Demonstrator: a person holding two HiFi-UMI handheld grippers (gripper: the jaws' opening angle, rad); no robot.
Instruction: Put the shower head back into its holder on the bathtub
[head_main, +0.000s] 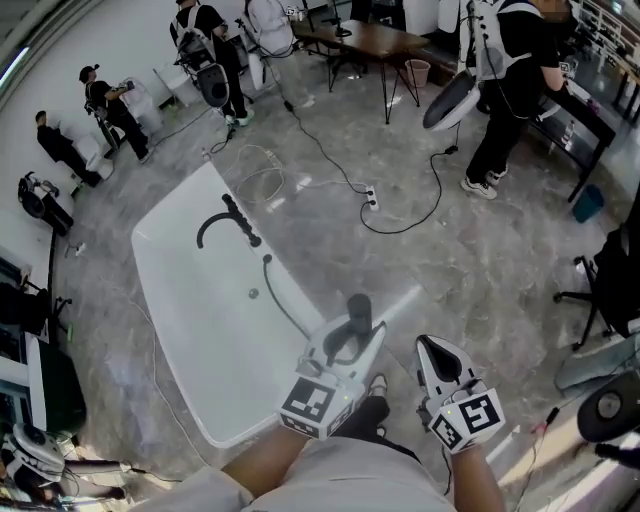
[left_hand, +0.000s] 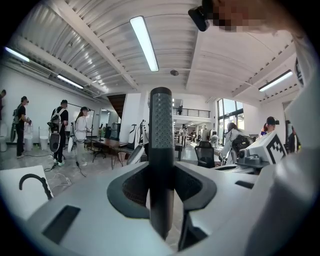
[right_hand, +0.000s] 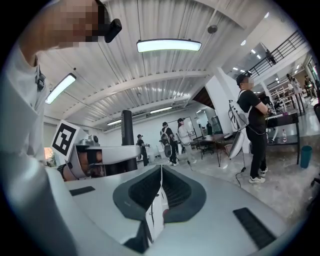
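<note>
Shower head (head_main: 358, 306) is clamped in left gripper (head_main: 347, 338); right gripper (head_main: 428, 350) is closed, empty. Risk: hose (head_main: 285, 300) pull may twist it loose.

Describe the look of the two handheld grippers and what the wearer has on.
Both the left gripper and right gripper are pale grey wedge-shaped two-jaw tools with dark grey textured pads. Each carries a cube with black-and-white square markers. The person wears a light-coloured top.

Open workshop: loose bathtub (head_main: 190, 320), desks (head_main: 372, 38), floor cables (head_main: 398, 231).
</note>
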